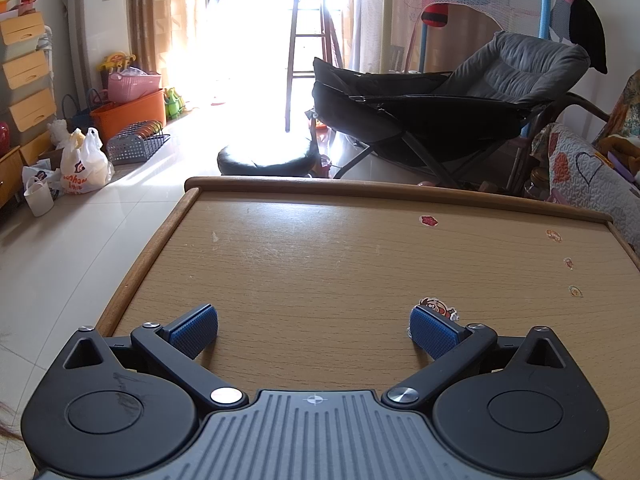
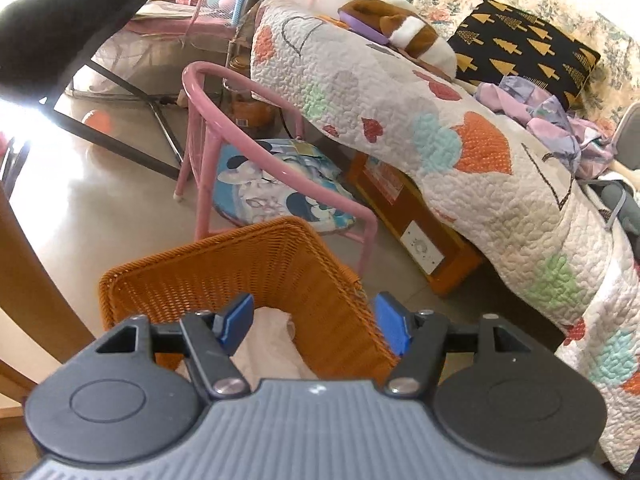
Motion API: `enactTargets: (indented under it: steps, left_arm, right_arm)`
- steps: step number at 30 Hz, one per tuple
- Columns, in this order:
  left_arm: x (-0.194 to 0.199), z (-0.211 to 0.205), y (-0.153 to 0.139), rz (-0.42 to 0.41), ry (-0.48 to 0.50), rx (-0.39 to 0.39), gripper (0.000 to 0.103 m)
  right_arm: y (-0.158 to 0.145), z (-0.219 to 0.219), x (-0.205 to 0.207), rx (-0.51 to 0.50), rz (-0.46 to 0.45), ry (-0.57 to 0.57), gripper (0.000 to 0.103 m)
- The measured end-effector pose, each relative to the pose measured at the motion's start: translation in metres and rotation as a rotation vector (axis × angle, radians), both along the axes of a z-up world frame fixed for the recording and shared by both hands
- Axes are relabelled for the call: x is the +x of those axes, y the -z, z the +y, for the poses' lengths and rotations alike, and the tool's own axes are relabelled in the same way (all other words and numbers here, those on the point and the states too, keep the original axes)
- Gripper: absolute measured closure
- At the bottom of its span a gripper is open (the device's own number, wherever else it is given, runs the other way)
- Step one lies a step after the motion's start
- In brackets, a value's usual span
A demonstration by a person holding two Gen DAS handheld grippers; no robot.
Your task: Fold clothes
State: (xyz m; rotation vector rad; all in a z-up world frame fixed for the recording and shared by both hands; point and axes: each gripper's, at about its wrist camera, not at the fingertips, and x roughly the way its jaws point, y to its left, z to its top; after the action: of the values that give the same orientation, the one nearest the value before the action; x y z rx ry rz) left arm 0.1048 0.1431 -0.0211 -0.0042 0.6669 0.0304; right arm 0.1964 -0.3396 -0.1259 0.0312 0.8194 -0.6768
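Observation:
My left gripper (image 1: pixel 314 330) is open and empty, low over the bare wooden table (image 1: pixel 320 264). No clothes lie on the table in this view. My right gripper (image 2: pixel 316 326) is open above an orange wicker basket (image 2: pixel 256 264) on the floor. A pale cream garment (image 2: pixel 268 348) lies inside the basket, just under and behind the left fingertip (image 2: pixel 236 322); the jaws hold nothing.
The table has a raised wooden rim (image 1: pixel 392 192) and small stickers (image 1: pixel 429 221). A pink child's chair (image 2: pixel 276 184) stands just beyond the basket. A quilt-covered sofa (image 2: pixel 480 168) with purple clothes (image 2: pixel 548 116) is on the right. A black recliner (image 1: pixel 440 112) and stool stand beyond the table.

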Motion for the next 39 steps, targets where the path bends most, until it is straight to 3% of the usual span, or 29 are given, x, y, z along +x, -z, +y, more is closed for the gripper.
enactTargets:
  steps: [10, 19, 25, 30, 39]
  left_arm:
    - [0.000, -0.008, 0.003, 0.000, -0.001, 0.000, 0.000]
    - [0.000, -0.009, 0.003, 0.000, -0.001, 0.000, 0.000]
    - [0.001, -0.008, 0.003, 0.000, -0.001, 0.000, 0.000]
    - [0.000, -0.008, 0.003, 0.000, 0.000, 0.000, 0.000]
    - [0.000, -0.007, 0.003, 0.000, 0.000, 0.000, 0.000]
  right_arm:
    - [0.010, 0.002, 0.001, 0.037, 0.031, -0.030, 0.036]
    - [0.022, -0.006, -0.016, 0.154, 0.016, -0.017, 0.036]
    - [0.024, 0.001, -0.033, 0.203, 0.072, -0.054, 0.036]
    - [0.003, -0.001, -0.051, 0.225, 0.054, -0.053, 0.036]
    - [-0.033, -0.037, -0.092, 0.288, -0.046, 0.051, 0.036]
